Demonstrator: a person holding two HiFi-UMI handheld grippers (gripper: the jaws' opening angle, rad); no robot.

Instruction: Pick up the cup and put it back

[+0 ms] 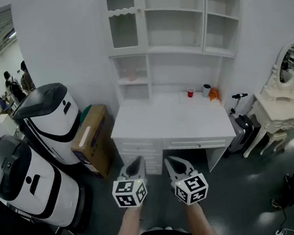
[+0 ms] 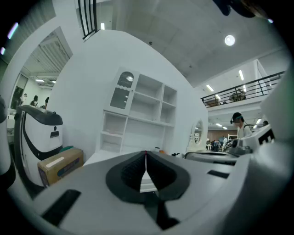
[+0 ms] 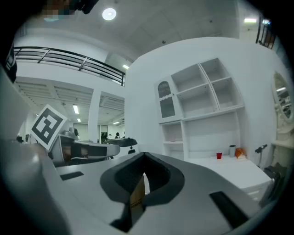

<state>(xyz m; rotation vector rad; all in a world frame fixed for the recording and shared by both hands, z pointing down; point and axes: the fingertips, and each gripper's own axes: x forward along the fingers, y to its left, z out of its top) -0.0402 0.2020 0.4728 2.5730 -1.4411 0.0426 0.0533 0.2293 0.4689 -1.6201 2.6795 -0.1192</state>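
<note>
A small red cup (image 1: 190,92) stands at the back right of the white desk (image 1: 163,123), next to a grey cup (image 1: 207,90) and an orange packet (image 1: 215,94). The right gripper view shows the same red cup (image 3: 219,155) far ahead, beside the grey cup (image 3: 232,151). My left gripper (image 1: 136,163) and right gripper (image 1: 171,162) hang side by side in front of the desk, well short of the cup. Both are shut with nothing in them; their tips meet in the left gripper view (image 2: 146,154) and the right gripper view (image 3: 144,159).
A white shelf hutch (image 1: 174,28) rises over the desk. Two white robots (image 1: 48,122) and a cardboard box (image 1: 91,140) stand at the left. A suitcase (image 1: 241,129) and a white vanity table with a mirror (image 1: 279,108) are at the right. People stand far off at the left.
</note>
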